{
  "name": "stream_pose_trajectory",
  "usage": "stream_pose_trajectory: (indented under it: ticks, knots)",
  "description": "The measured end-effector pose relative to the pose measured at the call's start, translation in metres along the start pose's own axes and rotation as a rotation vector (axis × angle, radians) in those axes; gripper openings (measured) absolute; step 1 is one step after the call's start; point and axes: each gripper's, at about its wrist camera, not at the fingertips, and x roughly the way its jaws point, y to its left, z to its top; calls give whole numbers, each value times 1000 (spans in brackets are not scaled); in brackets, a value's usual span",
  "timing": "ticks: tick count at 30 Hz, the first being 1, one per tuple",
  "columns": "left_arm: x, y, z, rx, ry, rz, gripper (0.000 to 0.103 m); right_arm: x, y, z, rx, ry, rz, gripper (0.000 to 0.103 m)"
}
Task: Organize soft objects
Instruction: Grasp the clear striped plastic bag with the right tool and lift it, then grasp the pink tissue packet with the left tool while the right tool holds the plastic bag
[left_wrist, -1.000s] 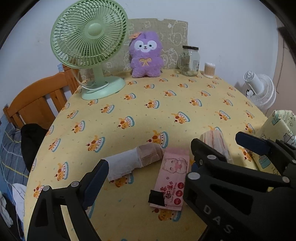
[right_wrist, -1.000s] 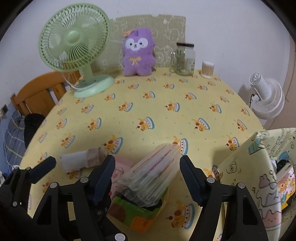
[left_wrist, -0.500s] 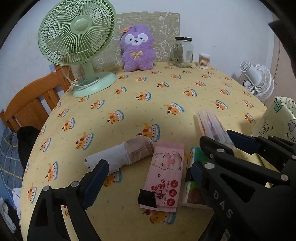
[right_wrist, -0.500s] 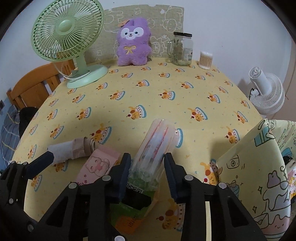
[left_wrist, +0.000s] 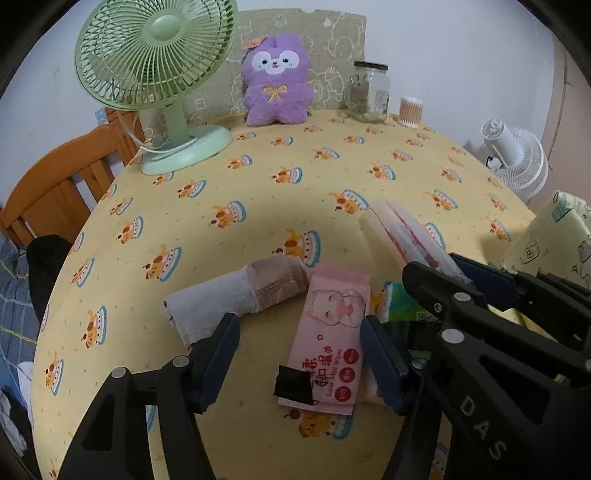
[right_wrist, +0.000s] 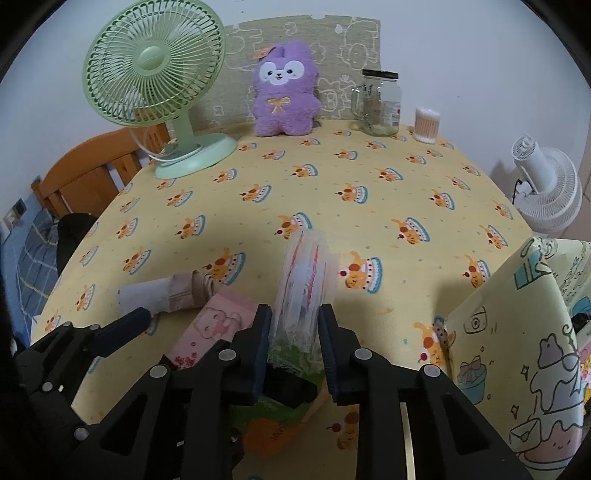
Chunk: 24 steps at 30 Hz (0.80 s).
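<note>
Left wrist view: the left gripper (left_wrist: 299, 354) angles down over the table (left_wrist: 258, 206), its jaws closing around the pink wipes pack (left_wrist: 328, 332) but not yet touching it. A rolled cloth (left_wrist: 229, 299) lies just beside. Nothing looks sorted yet.

Right wrist view: the right gripper (right_wrist: 295, 339), also tilted down, is closing, clamped on the clear plastic pack (right_wrist: 304, 284) above a green packet (right_wrist: 284, 417). A patterned bag (right_wrist: 517, 350) stands near, likely the destination.
</note>
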Motion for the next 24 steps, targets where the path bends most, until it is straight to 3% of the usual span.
stream_pose_trajectory:
  ticks: [9,10,12,24]
  knots:
    - [3,-7,-3,34,13,-28,65,-3,-4,-4,-6,2,-4,28]
    - [3,-7,-3,34,15,-30,53,-4,-5,-5,-7,1,-4,28]
    - [4,-7,-3,30,26,-55,42,-5,-5,-6,-6,-1,-2,28]
    - [-18,-13,-7,5,-2,-41,40,-18,-7,-12,3,0,35,26]
